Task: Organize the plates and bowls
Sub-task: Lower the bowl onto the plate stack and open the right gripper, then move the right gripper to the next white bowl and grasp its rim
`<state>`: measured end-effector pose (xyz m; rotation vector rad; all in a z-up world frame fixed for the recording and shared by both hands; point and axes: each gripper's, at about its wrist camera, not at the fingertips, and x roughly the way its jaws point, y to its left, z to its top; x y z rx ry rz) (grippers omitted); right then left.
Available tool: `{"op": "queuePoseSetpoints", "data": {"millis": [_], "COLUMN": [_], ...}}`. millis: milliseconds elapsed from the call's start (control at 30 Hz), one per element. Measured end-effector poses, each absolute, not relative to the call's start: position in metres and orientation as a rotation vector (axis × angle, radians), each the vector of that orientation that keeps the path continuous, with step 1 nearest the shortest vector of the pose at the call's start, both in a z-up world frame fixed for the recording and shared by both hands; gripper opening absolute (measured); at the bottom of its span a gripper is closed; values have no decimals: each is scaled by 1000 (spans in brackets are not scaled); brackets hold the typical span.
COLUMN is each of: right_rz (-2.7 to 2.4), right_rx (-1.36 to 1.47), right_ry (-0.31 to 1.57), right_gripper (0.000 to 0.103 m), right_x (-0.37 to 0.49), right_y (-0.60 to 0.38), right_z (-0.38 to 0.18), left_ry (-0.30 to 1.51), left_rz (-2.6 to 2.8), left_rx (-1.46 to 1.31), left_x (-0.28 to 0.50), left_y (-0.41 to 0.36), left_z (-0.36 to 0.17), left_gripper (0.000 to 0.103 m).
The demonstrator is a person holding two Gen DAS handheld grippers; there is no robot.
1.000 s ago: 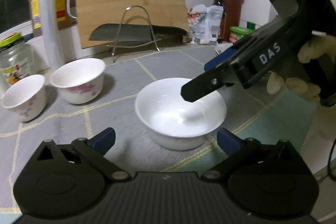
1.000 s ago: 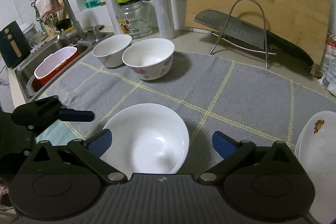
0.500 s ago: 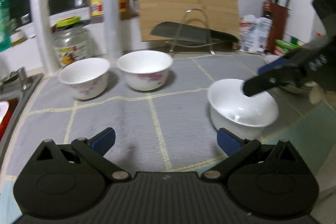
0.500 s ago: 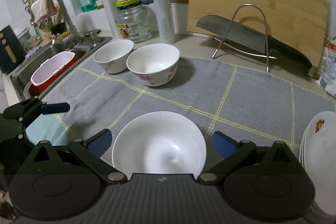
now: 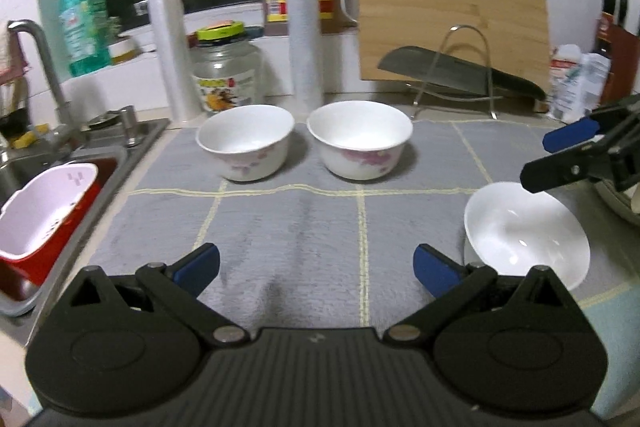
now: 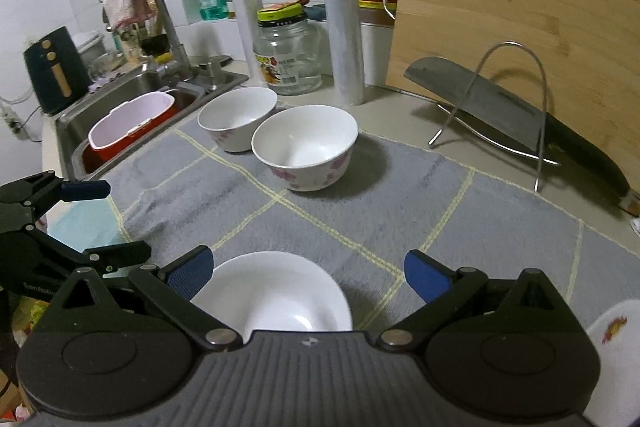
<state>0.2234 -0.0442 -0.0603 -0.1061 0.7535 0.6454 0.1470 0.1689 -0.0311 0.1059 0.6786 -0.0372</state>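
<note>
Shift since a second ago: my left gripper [image 5: 316, 267] had swung off the plain white bowl [image 5: 526, 231] toward the sink side, so that bowl slid from dead centre to the right edge of the left wrist view, and the two flowered bowls came to the middle.
Left gripper state: released, jaws spread wide, nothing between them; only grey mat [image 5: 288, 223] lay in the gap.
Right gripper state: my right gripper [image 6: 306, 273] was also spread and held nothing; its jaws stood either side of the plain white bowl's far rim, apart from it as far as I could tell.
Plain white bowl: upright on the mat at the near right, directly below the right gripper, just ahead of its body.
Flowered bowls: the left flowered bowl [image 5: 245, 141] and the right flowered bowl [image 5: 360, 139] sat upright side by side at the far edge of the mat, close together; whether they touched I could not tell.
Key relation: the flowered pair lay straight ahead of my left gripper, well apart from it, while the plain bowl lay off to its right, under the other hand.
Nearer hand: right for the plain bowl, left for the flowered pair, by my judgement.
Plates: a stack of plates [image 6: 616, 347] showed at the far right of the table, just beside the right gripper.
</note>
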Motion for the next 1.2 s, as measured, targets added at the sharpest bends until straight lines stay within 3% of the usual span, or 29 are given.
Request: {"op": "queuePoseSetpoints", "data": {"millis": [1200], "right_rz": [711], "right_rx": [-192], "right_ry": [797], "right_gripper": [103], "right_x": [327], "right_y": [-1], "right_z": [-63], "left_ry": [650], "left_rz": [-198], "left_rx": [161], "left_x": [265], "left_y": [147], "left_z": [-72], "left_gripper": [102]}}
